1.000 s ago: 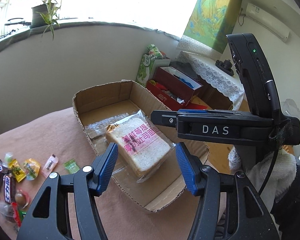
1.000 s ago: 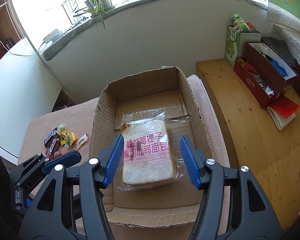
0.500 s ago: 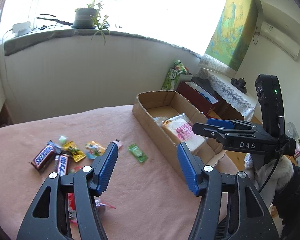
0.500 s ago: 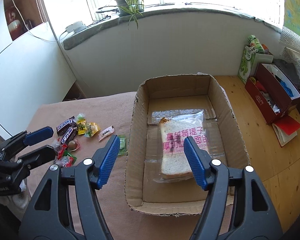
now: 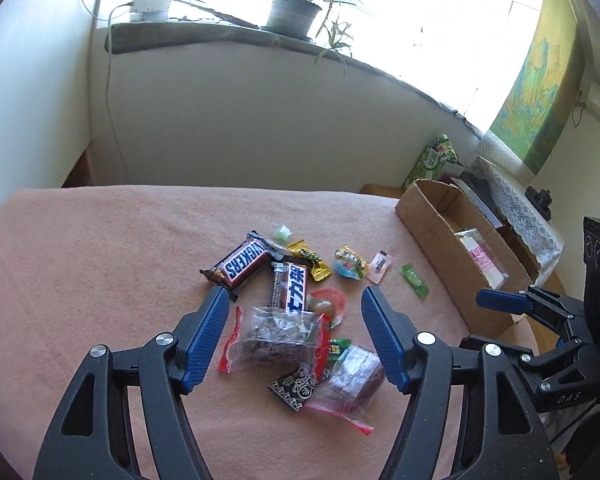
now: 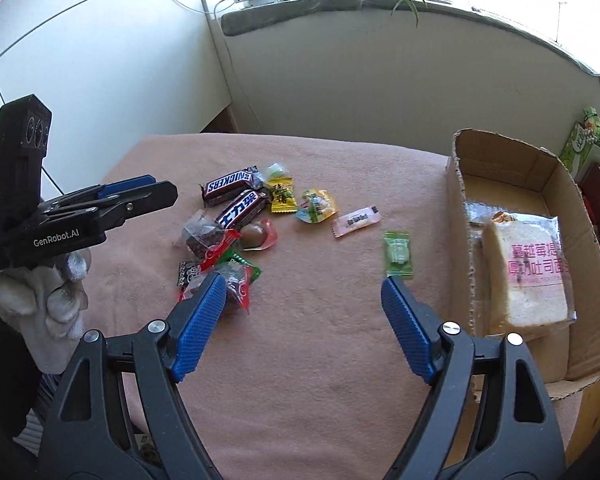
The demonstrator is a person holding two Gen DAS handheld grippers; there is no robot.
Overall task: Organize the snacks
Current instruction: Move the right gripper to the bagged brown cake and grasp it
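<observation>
A pile of wrapped snacks lies on the pink cloth: two Snickers bars (image 5: 242, 264) (image 6: 229, 185), a clear bag of dark sweets (image 5: 278, 336), small candies and a green candy (image 6: 398, 254). A cardboard box (image 6: 456, 216) at the right holds packaged bread (image 6: 534, 276). My left gripper (image 5: 294, 326) is open, hovering over the clear bag. My right gripper (image 6: 302, 308) is open and empty above the cloth between the pile and the box.
The box also shows at the right of the left wrist view (image 5: 432, 220). A white wall and a windowsill with a potted plant (image 5: 296, 12) run behind the table. A wooden bench with a red box (image 6: 596, 184) stands beyond the cardboard box.
Both grippers swung left, away from the box with the bread, toward the snack pile. The left one has come down close over the pile. Both stayed open.
</observation>
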